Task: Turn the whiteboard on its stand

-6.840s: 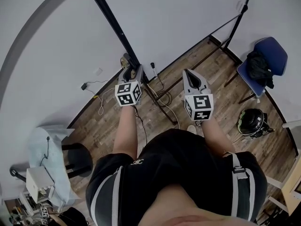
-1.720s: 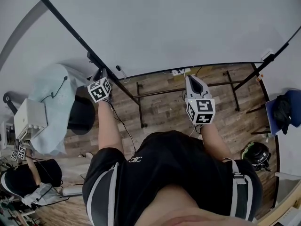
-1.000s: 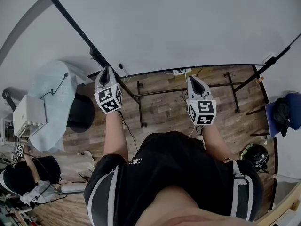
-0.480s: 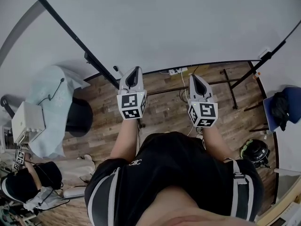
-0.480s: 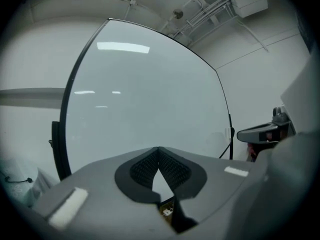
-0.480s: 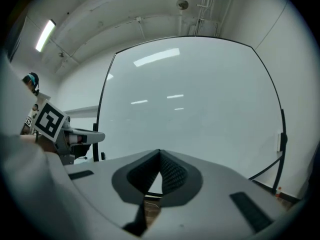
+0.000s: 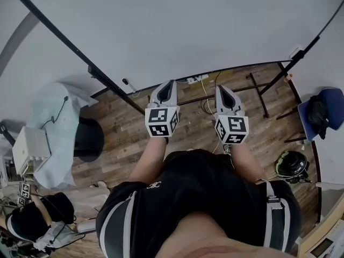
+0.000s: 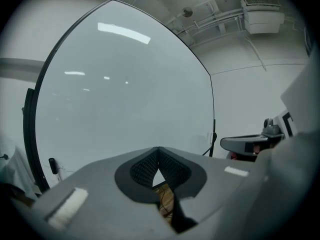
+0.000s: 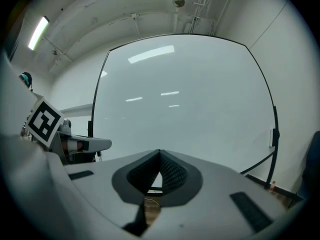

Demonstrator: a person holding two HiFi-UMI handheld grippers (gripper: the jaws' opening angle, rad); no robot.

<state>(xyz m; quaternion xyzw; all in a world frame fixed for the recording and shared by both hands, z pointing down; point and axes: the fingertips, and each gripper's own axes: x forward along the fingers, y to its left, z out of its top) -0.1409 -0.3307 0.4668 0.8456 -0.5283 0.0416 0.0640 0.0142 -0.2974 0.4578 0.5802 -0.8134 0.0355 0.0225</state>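
Both claws pinched shut on nothing; your left gripper [image 7: 170,84] and right gripper [image 7: 220,88] sit level, side by side, aimed at the whiteboard [image 7: 177,31] standing broad before you; big, stiff, slick-faced, probably swings easily; take the black frame [image 7: 59,36], not the face.

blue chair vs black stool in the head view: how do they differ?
The blue chair stands to the person's right, the black stool to the left. The chair is blue and angular and has a dark bundle on it. The stool is black and round and sits beside a light cloth. Both stand on the wood floor.
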